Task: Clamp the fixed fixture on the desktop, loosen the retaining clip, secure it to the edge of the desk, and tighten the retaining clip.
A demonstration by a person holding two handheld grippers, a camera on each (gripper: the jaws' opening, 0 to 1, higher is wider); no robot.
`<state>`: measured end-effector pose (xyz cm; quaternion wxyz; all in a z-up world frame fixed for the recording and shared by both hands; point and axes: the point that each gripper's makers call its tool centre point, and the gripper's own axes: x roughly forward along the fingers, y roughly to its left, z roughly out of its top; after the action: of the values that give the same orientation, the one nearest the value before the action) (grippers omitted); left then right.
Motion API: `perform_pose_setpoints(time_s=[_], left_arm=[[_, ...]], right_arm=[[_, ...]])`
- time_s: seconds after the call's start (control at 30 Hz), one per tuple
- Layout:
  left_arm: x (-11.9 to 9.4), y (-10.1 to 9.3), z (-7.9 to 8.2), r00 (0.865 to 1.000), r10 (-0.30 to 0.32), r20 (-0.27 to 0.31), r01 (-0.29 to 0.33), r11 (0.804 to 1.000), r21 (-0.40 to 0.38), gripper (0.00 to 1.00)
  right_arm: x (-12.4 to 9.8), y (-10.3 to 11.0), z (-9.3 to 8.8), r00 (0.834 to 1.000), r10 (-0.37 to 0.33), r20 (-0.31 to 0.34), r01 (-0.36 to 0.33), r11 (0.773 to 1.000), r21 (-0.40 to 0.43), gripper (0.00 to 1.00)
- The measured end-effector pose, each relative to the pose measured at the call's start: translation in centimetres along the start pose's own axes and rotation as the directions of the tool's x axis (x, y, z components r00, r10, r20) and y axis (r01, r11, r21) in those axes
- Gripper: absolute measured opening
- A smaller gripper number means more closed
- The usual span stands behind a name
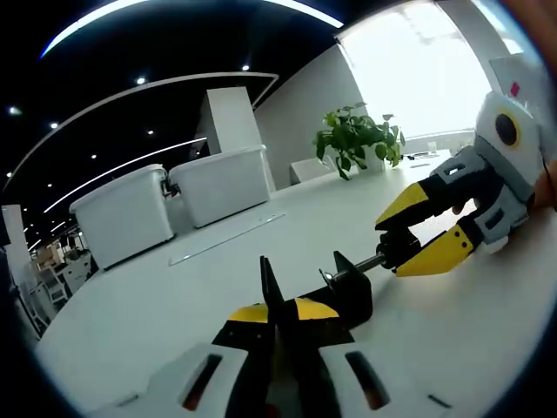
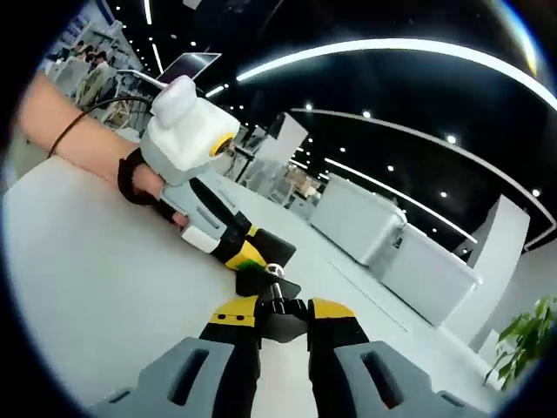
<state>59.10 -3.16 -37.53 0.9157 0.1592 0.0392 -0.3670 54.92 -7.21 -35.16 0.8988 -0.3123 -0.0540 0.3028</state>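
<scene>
1. The clamp fixture [image 1: 344, 292] is seen lying on the white desktop [image 1: 174, 313], between the two grippers and away from any desk edge visible here. It is a small black C-shaped body with a threaded screw [image 1: 370, 264] projecting from one side.
2. In the right gripper view the fixture [image 2: 277, 300] is shown end-on, with a metal screw end [image 2: 273, 271] catching the light.
3. The black body is pinched by the left gripper [image 1: 280, 312], whose yellow-tipped jaws are pressed together on it; this hold is judged to keep the body from turning.
4. The screw's outer end is nipped by the right gripper [image 1: 416, 239], its jaws narrowed around the knob, a placement that suits loosening the retaining clip by twisting.
5. In the right gripper view the right gripper [image 2: 280, 312] is seen closed on the screw side, while the left gripper [image 2: 239, 248] is held opposite by a hand [image 2: 144, 187].
6. Further out, two white bins [image 1: 174, 205] and a potted plant [image 1: 357, 139] are placed well apart from the work.
</scene>
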Motion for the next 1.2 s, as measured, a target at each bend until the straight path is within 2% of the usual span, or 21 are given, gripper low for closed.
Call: perform_pose_setpoints(time_s=[0.07,0.1,0.17,0.33,0.43,0.5,0.57,0.6,0.63,0.67,0.7,0.73,0.8,0.93,0.97,1.1,1.2], left_arm=[[0.0,0.0,0.0,1.0,0.0,0.0,0.0,1.0,0.0,0.07],[0.0,0.0,0.0,1.0,0.0,0.0,0.0,1.0,0.0,0.07],[0.1,0.1,0.0,1.0,0.0,-0.001,0.0,1.0,-0.001,0.07],[0.6,0.5,0.0,1.0,0.001,-0.001,-0.001,1.0,-0.002,0.07],[0.6,0.5,0.0,1.0,0.001,-0.001,-0.001,1.0,-0.002,0.07],[0.6,0.5,0.0,1.0,0.0,-0.001,0.0,1.0,-0.003,0.07],[0.9,0.7,0.0,1.0,0.0,-0.001,0.0,1.0,-0.003,0.07],[1.0,0.9,0.0,1.0,0.0,-0.001,0.0,1.0,-0.003,0.07],[1.0,0.9,0.0,1.0,0.0,0.0,0.0,1.0,-0.003,0.07],[1.1,1.0,0.0,1.0,0.0,-0.001,0.0,1.0,-0.003,0.07],[1.4,1.2,0.0,1.0,-0.001,-0.001,0.001,1.0,-0.003,0.07],[1.5,1.4,0.0,1.0,-0.001,-0.001,0.001,1.0,-0.003,0.07],[1.6,1.4,0.0,1.0,0.0,-0.001,0.0,1.0,-0.003,0.07],[1.3,1.2,0.1,1.0,0.0,0.0,0.0,1.0,-0.002,0.07],[1.2,1.1,0.1,1.0,0.0,0.001,0.0,1.0,-0.001,0.07],[1.0,0.9,0.1,1.0,-0.001,0.001,0.001,1.0,-0.001,0.07],[1.0,0.9,0.0,1.0,-0.001,0.001,0.001,1.0,-0.001,0.07]], right_arm=[[0.1,-0.1,-0.1,1.0,-0.006,-0.005,0.006,0.999,-0.044,0.19],[0.1,0.0,0.0,1.0,-0.009,-0.009,0.008,0.995,-0.103,0.19],[0.1,0.1,0.2,1.0,-0.014,-0.013,0.011,0.988,-0.152,0.19],[0.0,-0.1,0.0,1.0,-0.02,-0.015,0.017,0.99,-0.143,0.19],[0.0,-0.1,0.0,1.0,-0.021,-0.019,0.019,0.992,-0.121,0.2],[-0.1,-0.1,0.0,1.0,-0.006,-0.008,0.006,1.0,-0.015,0.21],[-0.3,-0.7,0.5,1.0,-0.011,0.014,0.01,0.997,0.079,0.28],[-0.4,-0.9,1.4,0.998,-0.015,0.068,0.004,0.985,0.173,0.3],[-0.6,-1.2,1.8,0.994,-0.015,0.107,-0.014,0.962,0.271,0.3],[-0.5,-1.3,1.1,0.996,0.013,0.087,-0.042,0.938,0.344,0.3],[-0.4,-1.6,0.5,0.997,0.016,0.07,-0.042,0.921,0.387,0.3],[-0.3,-1.7,0.0,0.998,0.02,0.061,-0.045,0.894,0.446,0.3],[-0.2,-1.9,-1.1,0.999,0.023,0.04,-0.04,0.861,0.508,0.3],[-0.4,-2.7,-1.6,0.999,0.011,0.041,-0.034,0.783,0.621,0.28],[-0.4,-2.7,-1.7,0.999,0.014,0.039,-0.035,0.77,0.637,0.28],[-0.4,-2.5,-2.3,1.0,0.019,0.023,-0.029,0.756,0.654,0.27],[-0.5,-2.1,-2.3,0.999,0.042,0.031,-0.052,0.695,0.718,0.27]])
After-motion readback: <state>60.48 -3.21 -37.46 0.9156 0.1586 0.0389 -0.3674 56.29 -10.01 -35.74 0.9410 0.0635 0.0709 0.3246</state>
